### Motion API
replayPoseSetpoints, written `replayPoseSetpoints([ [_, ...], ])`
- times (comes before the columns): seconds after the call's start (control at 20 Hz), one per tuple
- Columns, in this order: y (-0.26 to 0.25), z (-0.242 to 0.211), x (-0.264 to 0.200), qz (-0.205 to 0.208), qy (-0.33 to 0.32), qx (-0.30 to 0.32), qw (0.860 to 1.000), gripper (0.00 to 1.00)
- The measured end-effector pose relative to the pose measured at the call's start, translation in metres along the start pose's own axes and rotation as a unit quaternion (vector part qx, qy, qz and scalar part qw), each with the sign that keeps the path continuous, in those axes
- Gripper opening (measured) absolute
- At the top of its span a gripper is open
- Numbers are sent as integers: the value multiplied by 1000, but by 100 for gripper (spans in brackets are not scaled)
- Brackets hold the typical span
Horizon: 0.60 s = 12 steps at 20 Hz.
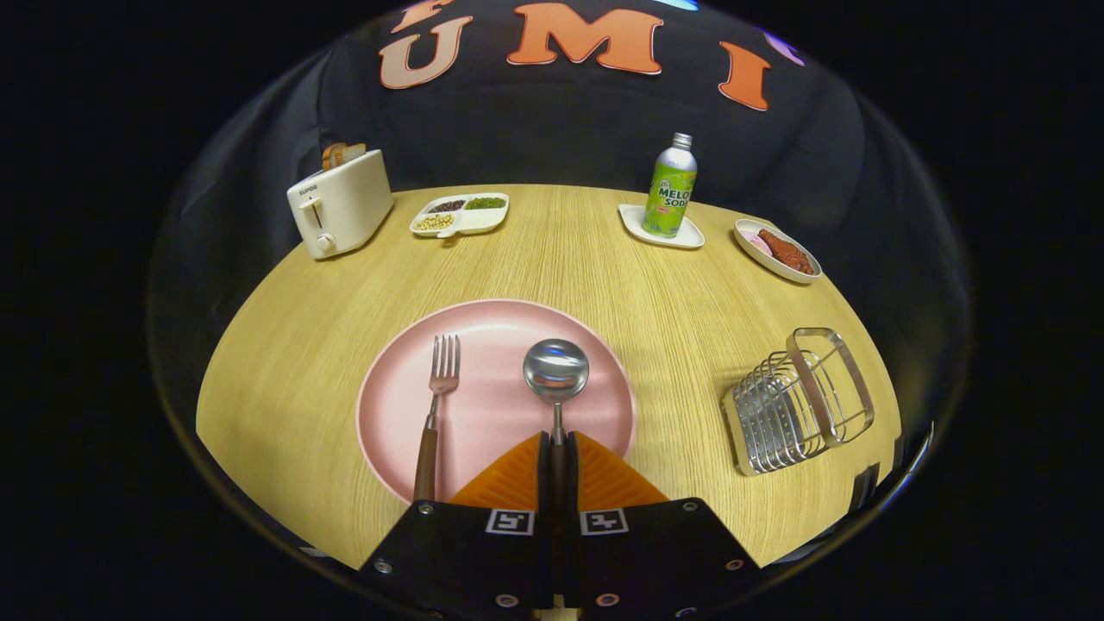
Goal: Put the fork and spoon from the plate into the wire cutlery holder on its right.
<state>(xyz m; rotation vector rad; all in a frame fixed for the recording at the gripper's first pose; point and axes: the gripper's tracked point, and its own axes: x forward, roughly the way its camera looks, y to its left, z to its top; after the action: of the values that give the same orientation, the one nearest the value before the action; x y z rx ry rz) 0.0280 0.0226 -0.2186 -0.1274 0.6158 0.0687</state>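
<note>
1. So the hand-held gripper (558,448) is closed down on the spoon (556,379), both fingers squeezed against the handle with pretty much no gap left. The bowl of the spoon pokes out just ahead of the fingertips, resting on the pink plate (492,332) as far as I can tell.

2. The spoon's long axis runs straight along the gripper's own line, handle back between the fingers, bowl pointing away. Nice clean grab by the look of it.

3. The fork (438,405) is on the same plate, just left of the fingers, roughly parallel to the spoon, tines away and wooden handle reaching over the near rim. Untouched, close by but not touching the spoon.

4. The key bit: the wire cutlery holder (798,401) sits on the counter (285,362) off to the right of the gripper and plate, well clear of the plate's rim. It looks tipped so its open frame faces up and right-ish, though I can't be sure of the exact angle.

5. My guess for what's next: lift, swing right, and likely tilt the spoon to drop it in. The fork comes after, since neither piece is in the holder yet.
</note>
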Motion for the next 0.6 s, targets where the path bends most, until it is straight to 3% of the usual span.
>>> replayPoseSetpoints([
  [0.6, -52, 30, -66, 18, 2, 42, 999, 5],
])
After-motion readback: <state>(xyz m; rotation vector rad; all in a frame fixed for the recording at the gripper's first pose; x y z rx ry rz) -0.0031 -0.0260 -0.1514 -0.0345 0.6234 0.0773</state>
